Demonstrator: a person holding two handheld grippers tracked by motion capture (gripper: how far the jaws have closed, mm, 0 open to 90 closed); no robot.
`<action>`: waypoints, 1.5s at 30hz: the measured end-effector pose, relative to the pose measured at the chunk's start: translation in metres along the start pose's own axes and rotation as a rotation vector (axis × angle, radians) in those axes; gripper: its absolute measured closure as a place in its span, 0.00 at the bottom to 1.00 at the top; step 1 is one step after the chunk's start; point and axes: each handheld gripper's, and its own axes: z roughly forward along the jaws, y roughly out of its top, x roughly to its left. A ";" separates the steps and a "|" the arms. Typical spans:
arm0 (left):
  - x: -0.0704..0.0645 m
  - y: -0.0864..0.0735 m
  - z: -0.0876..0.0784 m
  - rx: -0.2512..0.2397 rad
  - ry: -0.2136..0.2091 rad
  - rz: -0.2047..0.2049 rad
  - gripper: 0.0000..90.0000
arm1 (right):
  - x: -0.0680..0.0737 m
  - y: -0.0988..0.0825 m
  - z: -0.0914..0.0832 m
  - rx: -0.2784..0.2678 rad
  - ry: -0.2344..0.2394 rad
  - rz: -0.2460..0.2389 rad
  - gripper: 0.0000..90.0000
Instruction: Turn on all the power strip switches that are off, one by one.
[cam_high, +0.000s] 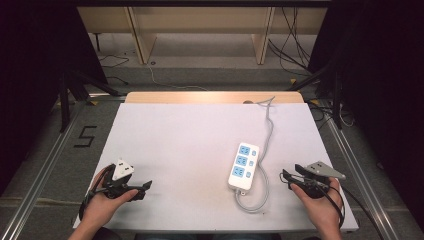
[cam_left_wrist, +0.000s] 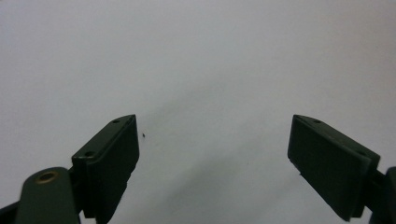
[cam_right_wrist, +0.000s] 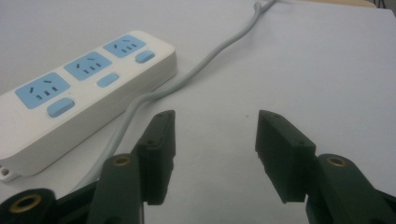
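A white power strip with three blue sockets lies on the white table, right of centre. Its grey cable loops around its near end and runs along its right side to the far edge. In the right gripper view the power strip sits to the left, with the cable passing ahead of the jaws. My right gripper is open and empty, just right of the strip. At the near left my left gripper is open and empty too. The left gripper hangs over bare table.
The table's wooden far edge shows beyond the white sheet. Metal rails run along both sides on the floor. Wooden furniture legs and loose cables stand farther back.
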 end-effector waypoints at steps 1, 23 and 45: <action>-0.001 0.000 0.001 0.001 -0.004 0.003 0.18 | 0.000 0.001 -0.001 0.002 0.003 0.000 0.56; -0.005 0.002 0.004 -0.007 -0.010 0.031 0.20 | 0.028 0.024 -0.001 0.228 0.110 -0.180 1.00; -0.006 0.002 0.005 0.000 -0.005 0.049 0.20 | 0.052 0.056 0.015 0.294 0.183 -0.242 1.00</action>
